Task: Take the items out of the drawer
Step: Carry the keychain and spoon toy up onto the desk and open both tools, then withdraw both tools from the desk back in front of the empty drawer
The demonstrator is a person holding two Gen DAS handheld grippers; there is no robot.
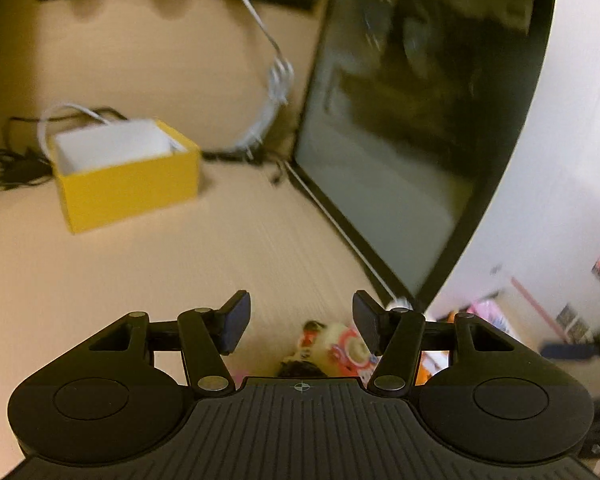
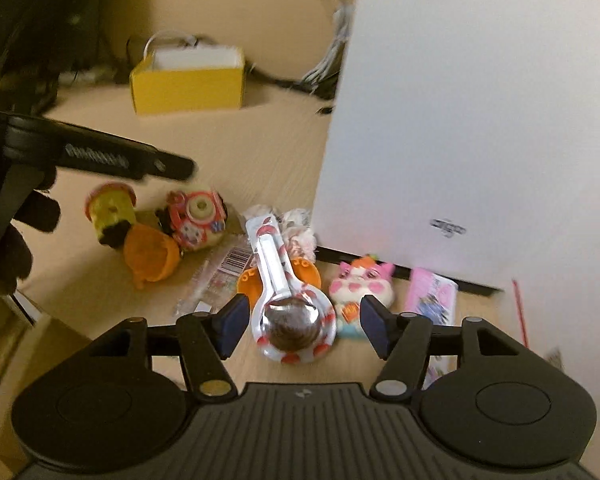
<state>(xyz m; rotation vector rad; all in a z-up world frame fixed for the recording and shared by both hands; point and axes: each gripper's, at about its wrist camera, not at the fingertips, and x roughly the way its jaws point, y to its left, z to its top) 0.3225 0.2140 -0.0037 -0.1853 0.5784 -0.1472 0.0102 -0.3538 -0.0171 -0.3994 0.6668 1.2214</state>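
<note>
One spoon [image 2: 286, 300] between right tongs [image 2: 303, 326]

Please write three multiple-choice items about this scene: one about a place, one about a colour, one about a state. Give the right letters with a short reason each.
1. In the right wrist view, where does the spoon package lie?
A. inside the box
B. on the table between the right gripper's fingers
C. on top of the monitor

2. What colour is the outside of the open box?
A. yellow
B. green
C. black

3. How do the jaws of the left gripper stand?
A. clamped on the box
C. shut tight with nothing between
B. open, gripping nothing

Answers: 1 B, the spoon bowl lies on the table between the two pads, which do not touch it. 2 A, its walls are yellow and its inside is white. 3 B, a wide gap shows between the pads.
</note>
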